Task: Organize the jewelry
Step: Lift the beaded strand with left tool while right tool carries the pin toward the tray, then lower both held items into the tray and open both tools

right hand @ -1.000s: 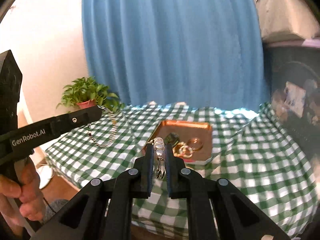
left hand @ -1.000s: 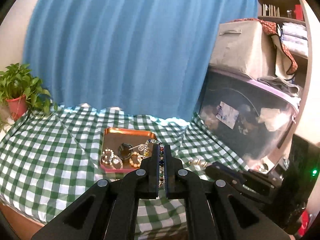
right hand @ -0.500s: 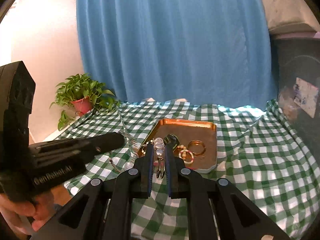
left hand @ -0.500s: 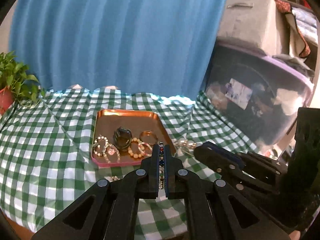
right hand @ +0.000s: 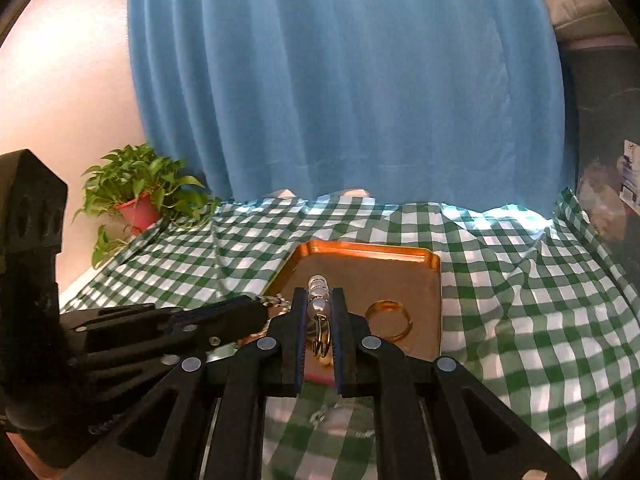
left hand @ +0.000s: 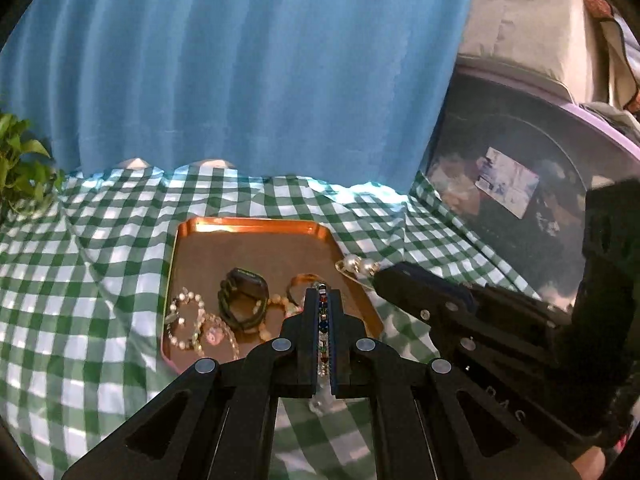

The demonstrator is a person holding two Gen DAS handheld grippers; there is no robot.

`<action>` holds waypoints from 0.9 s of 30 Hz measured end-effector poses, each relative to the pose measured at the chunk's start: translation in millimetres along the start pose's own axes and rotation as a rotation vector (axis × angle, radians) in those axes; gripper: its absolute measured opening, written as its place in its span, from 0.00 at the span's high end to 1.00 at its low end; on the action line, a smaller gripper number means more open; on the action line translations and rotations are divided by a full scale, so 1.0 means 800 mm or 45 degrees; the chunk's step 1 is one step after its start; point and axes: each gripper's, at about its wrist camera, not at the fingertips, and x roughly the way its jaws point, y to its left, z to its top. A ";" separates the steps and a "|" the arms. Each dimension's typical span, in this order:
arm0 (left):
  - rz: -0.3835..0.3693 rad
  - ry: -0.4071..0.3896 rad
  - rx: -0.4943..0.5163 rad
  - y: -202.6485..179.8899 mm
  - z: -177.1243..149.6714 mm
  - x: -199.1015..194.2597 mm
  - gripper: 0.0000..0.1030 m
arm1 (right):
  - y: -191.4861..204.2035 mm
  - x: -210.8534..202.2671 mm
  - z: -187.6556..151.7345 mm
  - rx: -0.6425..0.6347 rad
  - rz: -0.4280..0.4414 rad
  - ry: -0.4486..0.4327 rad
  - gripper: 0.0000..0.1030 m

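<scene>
A copper tray (left hand: 256, 248) lies on the green checked cloth and holds a black watch (left hand: 243, 298), bead bracelets (left hand: 188, 322) and a gold ring (right hand: 389, 319). My left gripper (left hand: 323, 300) is shut on a multicoloured beaded chain (left hand: 323, 330), low over the tray's near right part. My right gripper (right hand: 319, 300) is shut on a pearl piece with metal rings (right hand: 319, 322), over the tray's (right hand: 400, 276) near edge. In the left wrist view the right gripper (left hand: 380, 276) sits at the tray's right edge, pearls (left hand: 354, 266) at its tip.
A potted plant (right hand: 138, 196) stands at the cloth's far left. A blue curtain (left hand: 240, 80) hangs behind. A dark plastic bin (left hand: 520, 184) with a grey fabric box (left hand: 520, 32) on top stands at the right. Another piece lies on the cloth (right hand: 332, 412) under the right gripper.
Both grippers have come lower and nearer to the tray, still holding their pieces. The two grippers now sit close side by side over its near edge.
</scene>
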 end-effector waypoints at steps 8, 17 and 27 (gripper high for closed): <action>-0.043 0.107 -0.136 0.064 -0.020 0.063 0.96 | -0.052 0.076 -0.039 0.079 0.016 0.168 0.91; -0.045 0.332 -0.209 0.094 -0.055 0.117 0.96 | -0.059 0.123 -0.062 -0.003 -0.016 0.350 0.91; 0.060 0.342 -0.237 0.102 -0.051 0.154 0.96 | -0.077 0.133 -0.066 0.055 -0.126 0.346 0.91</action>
